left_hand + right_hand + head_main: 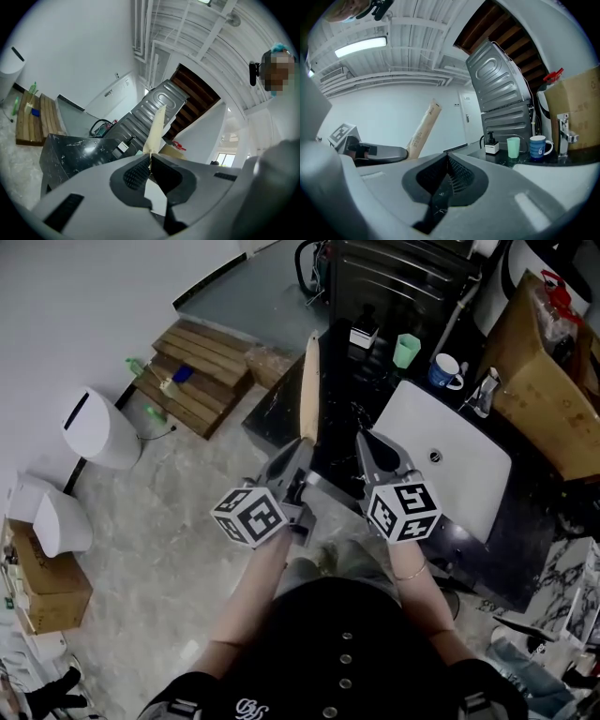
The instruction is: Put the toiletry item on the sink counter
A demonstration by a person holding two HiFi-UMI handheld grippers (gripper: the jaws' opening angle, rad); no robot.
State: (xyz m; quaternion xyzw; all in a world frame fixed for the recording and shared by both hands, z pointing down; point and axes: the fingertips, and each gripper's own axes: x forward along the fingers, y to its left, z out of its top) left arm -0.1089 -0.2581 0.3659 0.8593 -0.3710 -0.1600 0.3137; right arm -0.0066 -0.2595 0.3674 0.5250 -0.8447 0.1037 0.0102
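Head view, frame centre: left gripper (302,448) had its jaws clamped on the lower end of the toiletry item (309,385), a long slim cream pack. The left gripper view agreed: the pads pinched the pack's narrow end. The pack stuck out past the jaws toward the top of the frame, over the dark sink counter (277,413) but not resting on it. The end grip probably left the free length clear to be laid down first.

Right gripper (370,444), just right of the left 1: jaws closed together with nothing between them. Judged idle, carried alongside.

On the counter: white basin (459,465) right of centre; green cup (406,350) and blue mug (445,371) at upper right. The bare dark strip left of the basin looked the likeliest spot. Item not yet set down.
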